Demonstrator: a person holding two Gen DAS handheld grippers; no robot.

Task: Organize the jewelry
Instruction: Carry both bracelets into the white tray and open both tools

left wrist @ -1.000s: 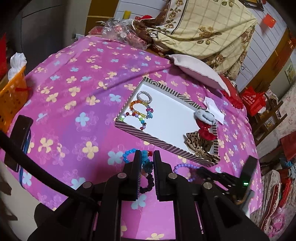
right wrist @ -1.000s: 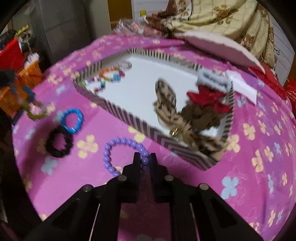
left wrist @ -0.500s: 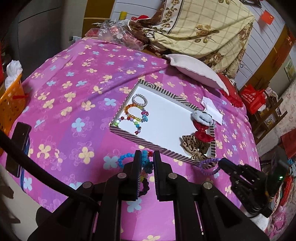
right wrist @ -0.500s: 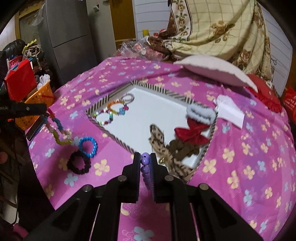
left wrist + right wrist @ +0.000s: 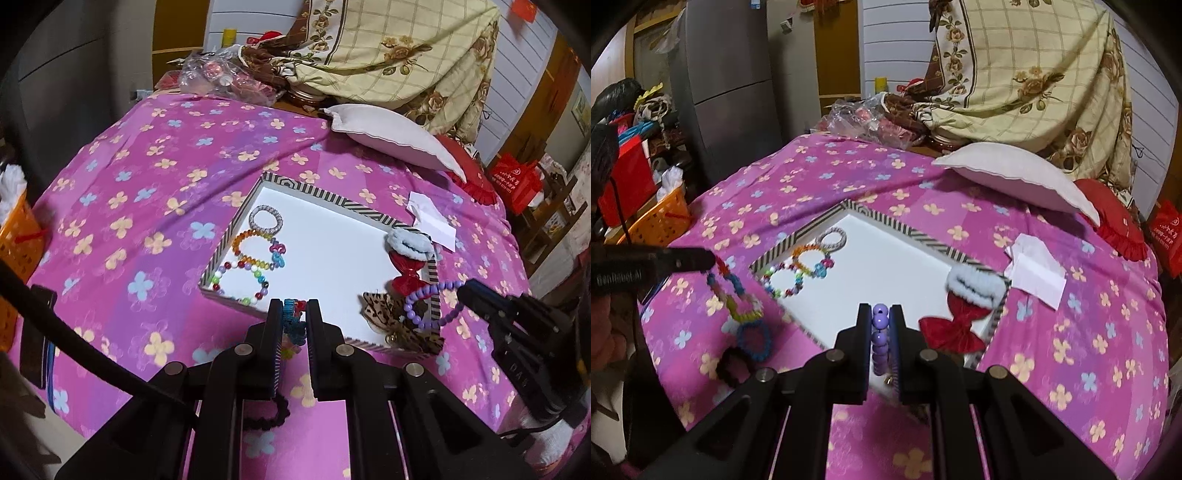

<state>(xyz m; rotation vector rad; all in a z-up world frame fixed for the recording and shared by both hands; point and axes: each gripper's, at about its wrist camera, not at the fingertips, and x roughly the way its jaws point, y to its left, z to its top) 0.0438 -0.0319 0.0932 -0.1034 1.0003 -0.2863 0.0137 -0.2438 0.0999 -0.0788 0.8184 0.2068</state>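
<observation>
A striped-rim tray (image 5: 334,198) with a white floor lies on the flowered pink cloth. It holds a silver bracelet (image 5: 266,219), two rainbow bead bracelets (image 5: 255,253), a white scrunchie (image 5: 408,242), a red bow (image 5: 406,275) and a leopard bow (image 5: 384,317). My left gripper (image 5: 294,308) is shut on a multicoloured bead bracelet (image 5: 293,323) just before the tray's near rim. That bracelet (image 5: 733,293) dangles from the left gripper (image 5: 709,259) in the right wrist view. My right gripper (image 5: 880,312) is shut on a purple bead bracelet (image 5: 880,322), which hangs (image 5: 428,306) above the tray's right corner.
A blue bracelet (image 5: 754,340) and a black scrunchie (image 5: 733,365) lie on the cloth left of the tray. A pillow (image 5: 391,134), folded white paper (image 5: 430,218), an orange basket (image 5: 661,218) and a dark phone (image 5: 37,328) surround the tray.
The right gripper lifted the purple bracelet off the cloth and carried it up over the tray's near right corner. The left gripper moved closer to the tray with its bracelet.
</observation>
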